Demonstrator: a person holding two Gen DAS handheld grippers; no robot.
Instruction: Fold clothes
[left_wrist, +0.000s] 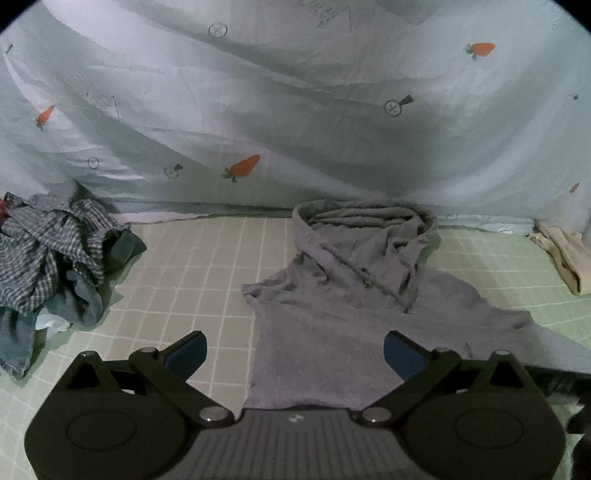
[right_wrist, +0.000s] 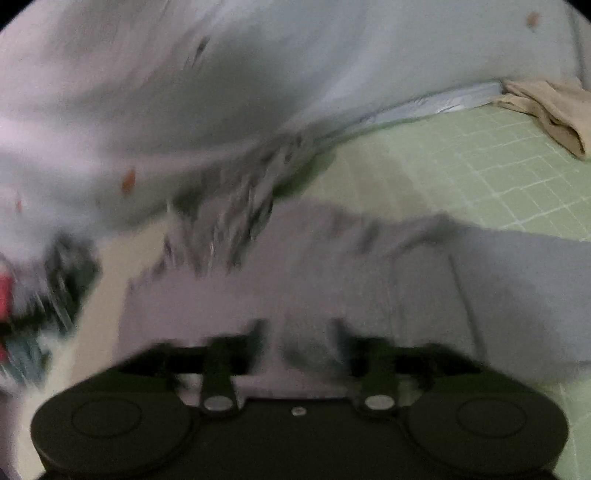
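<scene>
A grey hoodie (left_wrist: 354, 295) lies spread on the green checked mat (left_wrist: 207, 280), hood toward the back sheet. My left gripper (left_wrist: 295, 354) is open, its blue-padded fingers (left_wrist: 188, 352) apart just above the hoodie's near part, holding nothing. In the right wrist view the picture is badly motion-blurred. The hoodie (right_wrist: 369, 280) fills the middle there. My right gripper (right_wrist: 299, 332) sits over grey cloth, its fingers close together with a bunch of the cloth between them; the blur hides whether they pinch it.
A crumpled pile of blue checked clothes (left_wrist: 55, 258) lies at the left. A folded beige garment (left_wrist: 565, 254) lies at the right, also in the right wrist view (right_wrist: 554, 114). A pale sheet with carrot prints (left_wrist: 295, 110) hangs behind the mat.
</scene>
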